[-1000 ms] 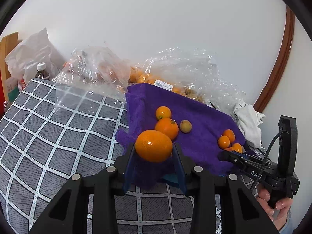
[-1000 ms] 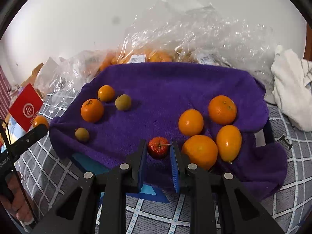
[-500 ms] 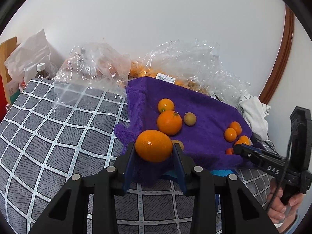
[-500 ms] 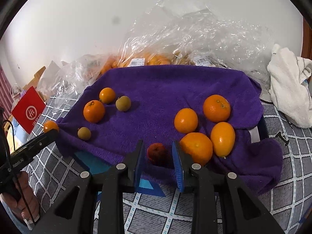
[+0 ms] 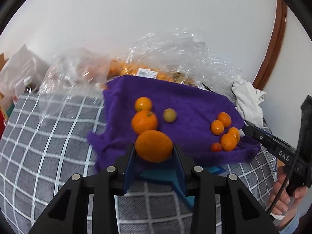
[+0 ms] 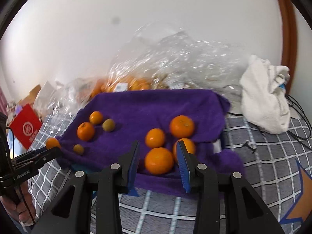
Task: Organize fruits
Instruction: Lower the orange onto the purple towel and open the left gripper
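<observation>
Surface: grey checked cloth [image 5: 48, 136] under purple towel [image 5: 191, 105].
Left hand-held gripper [image 5: 154, 156]: pinching an orange [image 5: 154, 145].
Right hand-held gripper [image 6: 159, 161]: jaws opening, nothing gripped.

1. Right gripper [image 6: 159, 162] let go the small red fruit [image 5: 216, 147]; jaws opening, nothing pressed btw them.
2. Red fruit now lies on purple towel [image 5: 187, 105], beside the oranges.
3. Both grippers pulled back from towel.

Left gripper [image 5: 154, 152] clamping orange [image 5: 153, 145], purple towel [image 5: 187, 105] beyond
</observation>
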`<state>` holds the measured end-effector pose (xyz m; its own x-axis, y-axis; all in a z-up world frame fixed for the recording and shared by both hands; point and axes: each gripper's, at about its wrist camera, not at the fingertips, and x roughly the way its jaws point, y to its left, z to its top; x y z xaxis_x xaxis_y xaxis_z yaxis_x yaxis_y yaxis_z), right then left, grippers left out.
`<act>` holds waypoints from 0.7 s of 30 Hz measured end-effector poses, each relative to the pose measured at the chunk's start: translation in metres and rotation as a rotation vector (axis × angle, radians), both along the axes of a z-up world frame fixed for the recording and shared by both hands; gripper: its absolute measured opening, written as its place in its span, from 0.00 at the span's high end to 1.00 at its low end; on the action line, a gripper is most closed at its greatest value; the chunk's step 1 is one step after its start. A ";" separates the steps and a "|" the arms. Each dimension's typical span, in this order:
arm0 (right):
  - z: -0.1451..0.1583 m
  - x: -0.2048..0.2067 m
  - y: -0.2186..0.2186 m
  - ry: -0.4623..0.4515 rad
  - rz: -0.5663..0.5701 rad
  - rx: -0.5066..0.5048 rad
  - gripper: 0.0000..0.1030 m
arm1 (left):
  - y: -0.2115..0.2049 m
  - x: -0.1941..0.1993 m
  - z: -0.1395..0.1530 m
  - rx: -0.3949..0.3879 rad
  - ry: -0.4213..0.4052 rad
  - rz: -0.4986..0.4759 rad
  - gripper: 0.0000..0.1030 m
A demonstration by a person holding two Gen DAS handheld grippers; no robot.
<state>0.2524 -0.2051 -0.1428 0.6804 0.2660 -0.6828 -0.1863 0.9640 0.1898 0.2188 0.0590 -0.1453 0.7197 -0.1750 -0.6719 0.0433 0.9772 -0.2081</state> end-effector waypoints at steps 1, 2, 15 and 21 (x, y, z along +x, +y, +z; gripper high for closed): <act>0.000 0.001 -0.003 0.003 -0.010 0.002 0.63 | -0.004 0.006 0.002 -0.002 0.008 -0.011 0.66; 0.000 0.002 -0.008 0.005 -0.029 0.006 0.63 | -0.007 0.013 0.002 -0.002 0.023 -0.019 0.66; -0.005 0.007 -0.030 0.025 -0.081 0.036 0.63 | -0.034 0.067 -0.035 0.068 0.180 -0.023 0.66; -0.009 0.009 -0.029 0.036 -0.085 0.019 0.63 | -0.040 0.067 -0.040 0.106 0.184 -0.024 0.65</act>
